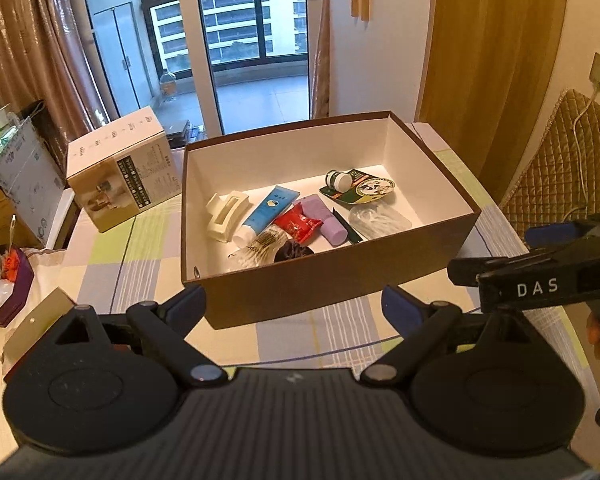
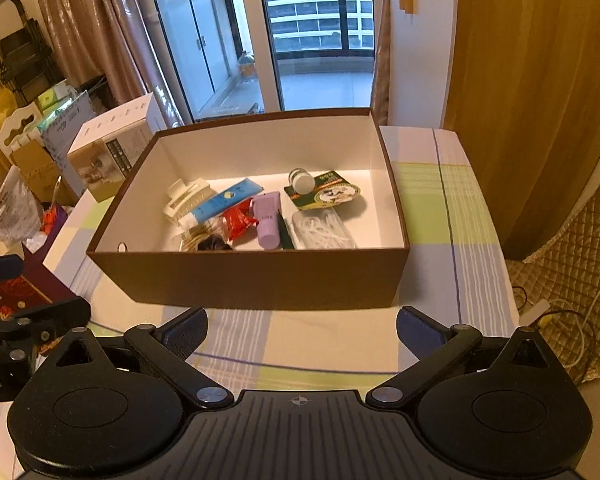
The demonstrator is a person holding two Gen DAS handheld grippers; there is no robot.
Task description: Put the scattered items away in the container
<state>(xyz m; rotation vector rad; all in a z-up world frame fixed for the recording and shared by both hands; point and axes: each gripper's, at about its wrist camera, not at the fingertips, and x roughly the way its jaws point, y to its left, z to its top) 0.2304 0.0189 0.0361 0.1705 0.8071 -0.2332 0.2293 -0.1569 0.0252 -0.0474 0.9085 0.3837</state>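
Everything gathered in the brown box [image 2: 256,280], both grippers empty.

The left gripper [image 1: 294,306] and right gripper [image 2: 302,330] hover with jaws spread wide before the box on the checked tablecloth [image 2: 452,216]; the cloth looks clear of strays, so the task seems finished and only a last check remains.

Box [image 1: 332,284]: matt brown card outside, smooth white inside
Tabletop [image 1: 140,264]: checked woven cloth, matt
Blue tube [image 1: 266,210]: glossy plastic
Hair clip [image 1: 226,216]: cream plastic, smooth
Fingers [image 2: 184,334]: blue textured pads
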